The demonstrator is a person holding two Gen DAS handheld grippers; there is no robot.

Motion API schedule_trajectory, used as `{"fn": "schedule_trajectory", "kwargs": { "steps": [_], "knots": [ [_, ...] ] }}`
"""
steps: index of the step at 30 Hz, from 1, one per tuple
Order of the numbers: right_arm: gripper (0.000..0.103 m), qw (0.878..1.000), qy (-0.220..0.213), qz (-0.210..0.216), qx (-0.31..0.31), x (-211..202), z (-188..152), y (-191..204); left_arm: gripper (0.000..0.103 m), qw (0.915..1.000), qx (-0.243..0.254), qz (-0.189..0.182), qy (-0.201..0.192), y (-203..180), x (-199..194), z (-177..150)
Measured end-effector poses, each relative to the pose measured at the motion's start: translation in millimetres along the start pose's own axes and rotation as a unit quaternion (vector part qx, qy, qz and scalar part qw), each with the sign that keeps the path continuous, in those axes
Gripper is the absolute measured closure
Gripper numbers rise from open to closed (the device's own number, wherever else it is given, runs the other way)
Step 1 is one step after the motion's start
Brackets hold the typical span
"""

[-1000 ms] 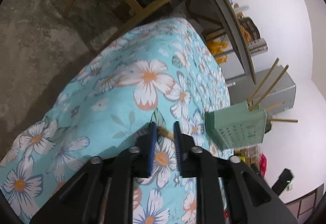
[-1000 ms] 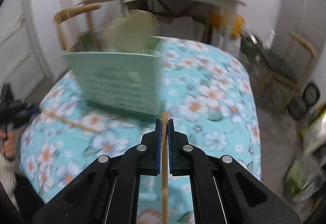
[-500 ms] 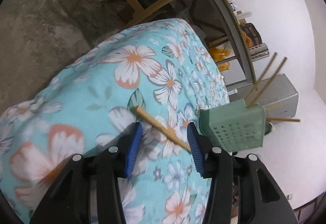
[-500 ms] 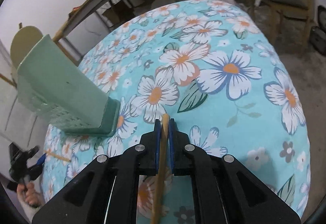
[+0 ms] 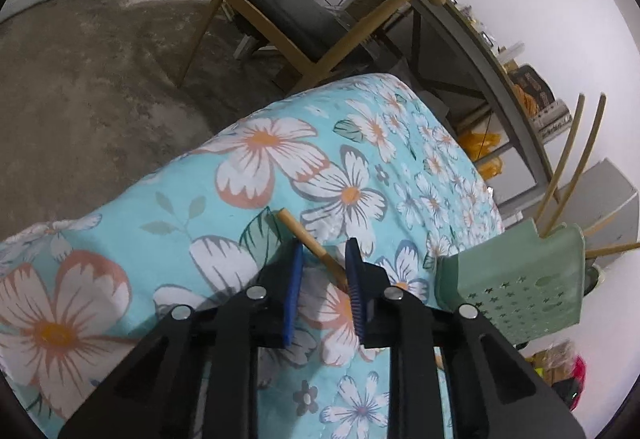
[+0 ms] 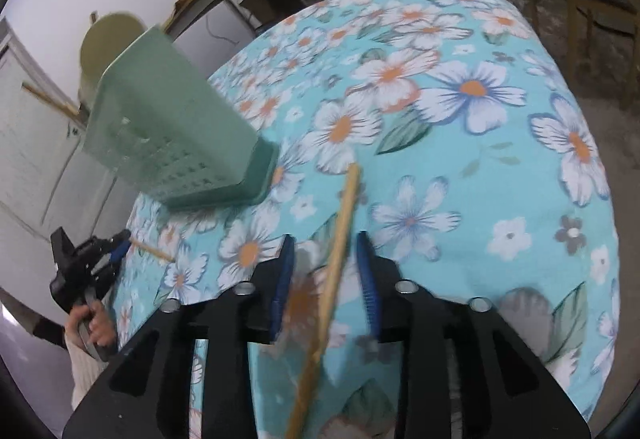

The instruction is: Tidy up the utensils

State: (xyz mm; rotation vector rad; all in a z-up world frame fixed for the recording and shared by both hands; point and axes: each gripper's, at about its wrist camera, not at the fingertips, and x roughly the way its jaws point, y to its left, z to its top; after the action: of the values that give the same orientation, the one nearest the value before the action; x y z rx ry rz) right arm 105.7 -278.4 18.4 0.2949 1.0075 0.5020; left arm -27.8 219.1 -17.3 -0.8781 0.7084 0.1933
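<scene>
A wooden chopstick lies slantwise on the flowered tablecloth, between the blue pads of my left gripper. Those jaws are closing, with a gap still showing at the left pad. In the right wrist view, a second chopstick runs loose between the pads of my right gripper. Its jaws are opening and neither pad touches the stick. The green perforated utensil holder stands at the right with several chopsticks in it. In the right wrist view the holder is upper left, with the left gripper below it.
A wooden chair with a dark seat stands past the table's far edge, beside a cluttered grey shelf. A round cream object sits behind the holder. A person's hand grips the left tool. The tablecloth drops off at the right.
My left jaws spread around the chopstick on the cloth, then narrowed on it. My right gripper dropped toward the table beside the holder and its shut jaws opened off their chopstick.
</scene>
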Motion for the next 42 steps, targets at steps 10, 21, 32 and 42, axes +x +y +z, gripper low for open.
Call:
{"fn": "schedule_trajectory", "kwargs": {
  "steps": [10,21,32,42],
  "knots": [
    [0.097,0.989,-0.049,-0.131,-0.036,4,-10,26,0.086,0.9998,-0.004,-0.001,-0.022,-6,-10,-5],
    [0.098,0.983,-0.134,-0.114,-0.06,-81,-11,66,0.09,0.992,0.065,-0.029,-0.105,-32,-67,-2],
    [0.098,0.968,-0.226,-0.061,-0.095,-172,3,126,0.098,0.9683,0.123,-0.116,-0.184,-102,-156,36],
    [0.098,0.967,-0.231,-0.039,-0.098,-160,9,136,0.098,0.9326,0.195,-0.16,-0.258,-196,-201,76]
  ]
}}
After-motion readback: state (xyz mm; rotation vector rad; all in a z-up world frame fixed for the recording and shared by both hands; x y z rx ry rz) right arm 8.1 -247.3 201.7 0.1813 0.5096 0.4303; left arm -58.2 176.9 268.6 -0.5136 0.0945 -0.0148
